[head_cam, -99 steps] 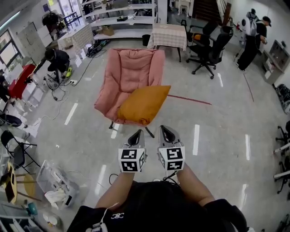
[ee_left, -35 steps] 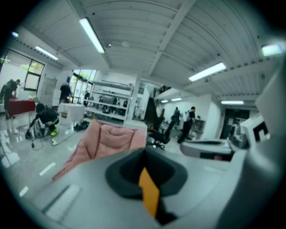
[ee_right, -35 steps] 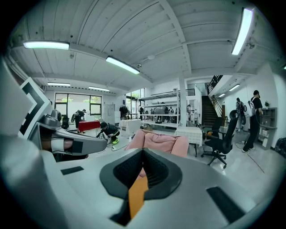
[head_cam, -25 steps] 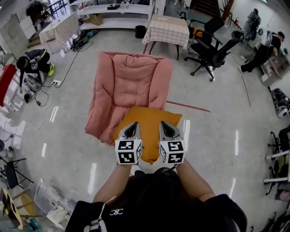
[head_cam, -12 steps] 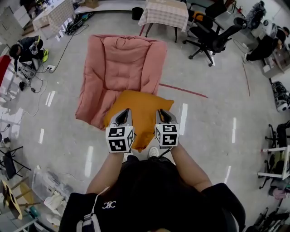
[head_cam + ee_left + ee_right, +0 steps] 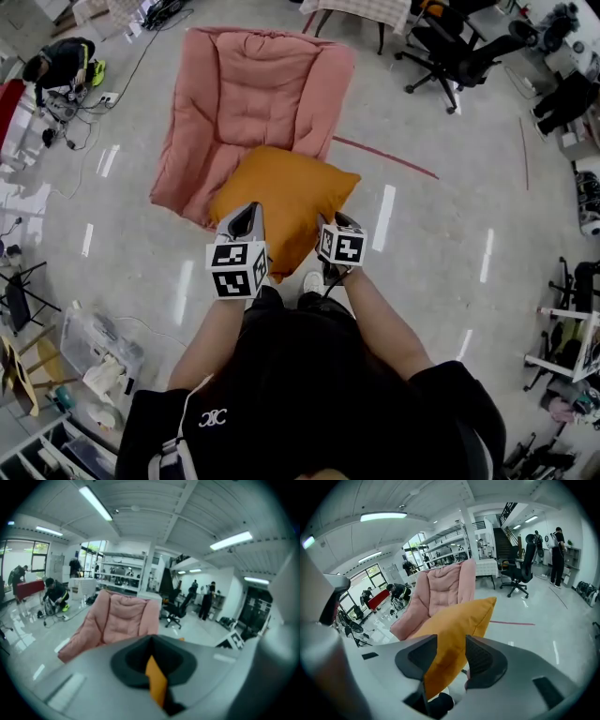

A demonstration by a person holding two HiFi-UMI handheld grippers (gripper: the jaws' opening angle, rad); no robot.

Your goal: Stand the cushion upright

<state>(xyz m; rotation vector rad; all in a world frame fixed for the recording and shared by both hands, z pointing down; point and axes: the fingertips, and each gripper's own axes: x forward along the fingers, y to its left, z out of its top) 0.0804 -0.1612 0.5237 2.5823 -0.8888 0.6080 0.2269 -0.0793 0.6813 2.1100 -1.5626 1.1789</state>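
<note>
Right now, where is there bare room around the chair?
Free: the pink chair, its backrest and seat behind the orange cushion; the bare floor right of the chair, past the red line to the office chair. Crowded: cables and a crouching person far left, clear bin lower left.

Looking down now on a black short-sleeved top (image 6: 309, 375), sleeves (image 6: 441, 384) stopping above the elbows, forearms (image 6: 220, 337) bare, small white logo (image 6: 213, 418) on the chest, thin white cord (image 6: 192, 427) trailing beside it, dark trousers (image 6: 281, 302), one pale shoe tip (image 6: 313, 281) peeking out
</note>
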